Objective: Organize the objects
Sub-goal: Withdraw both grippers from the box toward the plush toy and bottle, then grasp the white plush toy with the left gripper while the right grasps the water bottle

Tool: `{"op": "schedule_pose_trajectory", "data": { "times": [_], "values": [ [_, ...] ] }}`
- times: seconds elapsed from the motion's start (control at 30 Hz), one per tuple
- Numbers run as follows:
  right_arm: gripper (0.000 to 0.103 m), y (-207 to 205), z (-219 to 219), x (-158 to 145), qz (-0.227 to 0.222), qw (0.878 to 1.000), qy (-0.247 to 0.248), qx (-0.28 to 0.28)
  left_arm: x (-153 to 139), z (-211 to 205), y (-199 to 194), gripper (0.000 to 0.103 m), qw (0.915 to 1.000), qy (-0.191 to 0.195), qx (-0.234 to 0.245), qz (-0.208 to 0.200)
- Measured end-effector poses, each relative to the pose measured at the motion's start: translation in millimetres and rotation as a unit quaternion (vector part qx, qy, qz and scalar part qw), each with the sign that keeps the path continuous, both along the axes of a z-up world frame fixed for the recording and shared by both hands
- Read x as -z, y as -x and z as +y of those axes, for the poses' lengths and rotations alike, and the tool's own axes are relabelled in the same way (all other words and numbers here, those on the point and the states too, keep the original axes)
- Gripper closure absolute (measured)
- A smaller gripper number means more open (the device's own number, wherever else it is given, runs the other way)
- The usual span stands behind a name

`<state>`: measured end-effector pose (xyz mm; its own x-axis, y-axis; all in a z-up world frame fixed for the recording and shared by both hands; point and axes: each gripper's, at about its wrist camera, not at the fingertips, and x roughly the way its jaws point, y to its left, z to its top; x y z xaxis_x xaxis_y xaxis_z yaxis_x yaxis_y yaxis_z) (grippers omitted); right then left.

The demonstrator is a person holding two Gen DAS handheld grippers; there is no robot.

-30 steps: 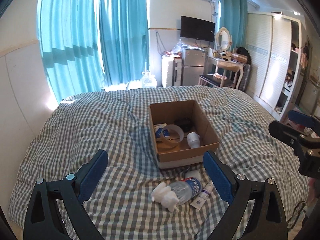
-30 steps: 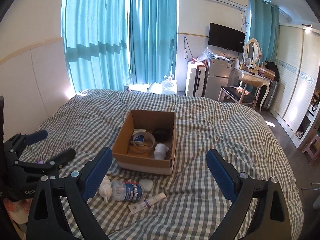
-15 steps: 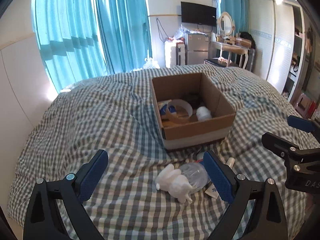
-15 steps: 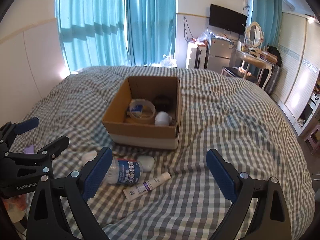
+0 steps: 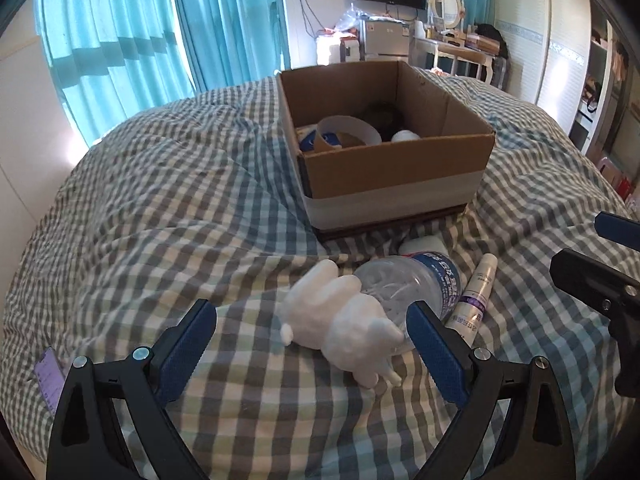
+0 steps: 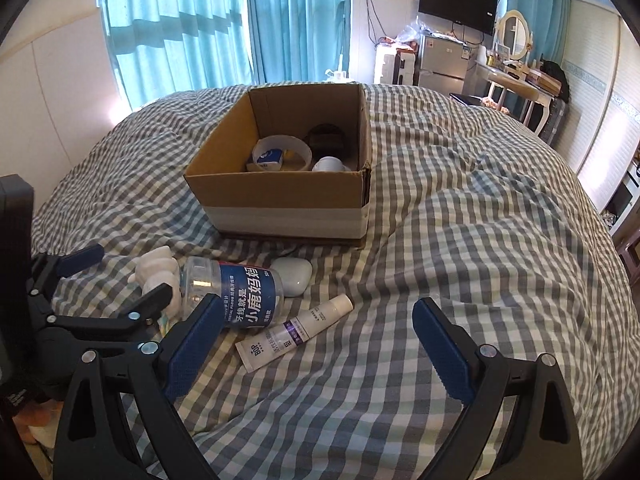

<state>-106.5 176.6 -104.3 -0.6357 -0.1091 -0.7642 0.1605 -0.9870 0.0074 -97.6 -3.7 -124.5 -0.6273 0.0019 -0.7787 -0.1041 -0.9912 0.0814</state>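
A fuzzy white toy (image 5: 352, 320), a clear plastic jar (image 6: 232, 294), a smooth white case (image 6: 294, 274) and a tube (image 6: 294, 332) are seen lying on the checked quilt (image 6: 460, 260) before the cardboard box (image 6: 286, 196). Box contents are partly hidden by its wall. Left gripper (image 5: 310, 348) and right gripper (image 6: 316, 344) are held apart, empty.

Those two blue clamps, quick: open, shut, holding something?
Left gripper: open, holding nothing, white rabbit figurine between its fingers.
Right gripper: open, holding nothing.
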Motion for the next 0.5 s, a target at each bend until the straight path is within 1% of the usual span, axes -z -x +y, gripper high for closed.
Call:
{"op": "schedule_pose_trajectory", "data": {
  "times": [0.07, 0.13, 0.23, 0.3, 0.37, 0.43, 0.47, 0.5],
  "values": [
    [0.008, 0.3, 0.1, 2.4, -0.003, 1.0, 0.001, 0.001, 6.9, 2.5, 4.8, 0.005, 0.9999, 0.009, -0.005, -0.008],
    [0.008, 0.6, 0.5, 4.2, -0.009, 1.0, 0.002, 0.003, 16.2, -1.1, 10.1, 0.004, 0.9989, 0.026, -0.03, -0.026],
    [0.008, -0.7, 1.1, 4.8, -0.012, 1.0, 0.003, 0.003, 21.2, -8.7, 12.8, 0.005, 0.9981, 0.007, -0.043, -0.042],
    [0.008, -1.2, 0.9, 4.4, -0.012, 1.0, 0.004, 0.002, 22.8, -6.3, 14.0, 0.006, 0.9981, 0.012, -0.041, -0.043],
    [0.008, -0.5, 1.3, 4.4, -0.013, 1.0, 0.005, 0.004, 27.2, -0.2, 17.1, 0.015, 0.998, 0.023, -0.033, -0.048],
    [0.008, -0.3, 1.3, 4.9, -0.014, 1.0, 0.007, 0.005, 31.2, 3.9, 20.4, 0.034, 0.9978, 0.025, -0.026, -0.055],
    [0.008, -0.7, 1.6, 5.3, -0.016, 1.0, 0.007, 0.005, 32.5, 6.1, 21.8, 0.039, 0.9977, 0.026, -0.024, -0.058],
    [0.008, -1.3, 1.9, 5.3, -0.016, 1.0, 0.007, 0.007, 32.4, 9.6, 21.9, 0.046, 0.9977, 0.026, -0.02, -0.06]
  ]
}}
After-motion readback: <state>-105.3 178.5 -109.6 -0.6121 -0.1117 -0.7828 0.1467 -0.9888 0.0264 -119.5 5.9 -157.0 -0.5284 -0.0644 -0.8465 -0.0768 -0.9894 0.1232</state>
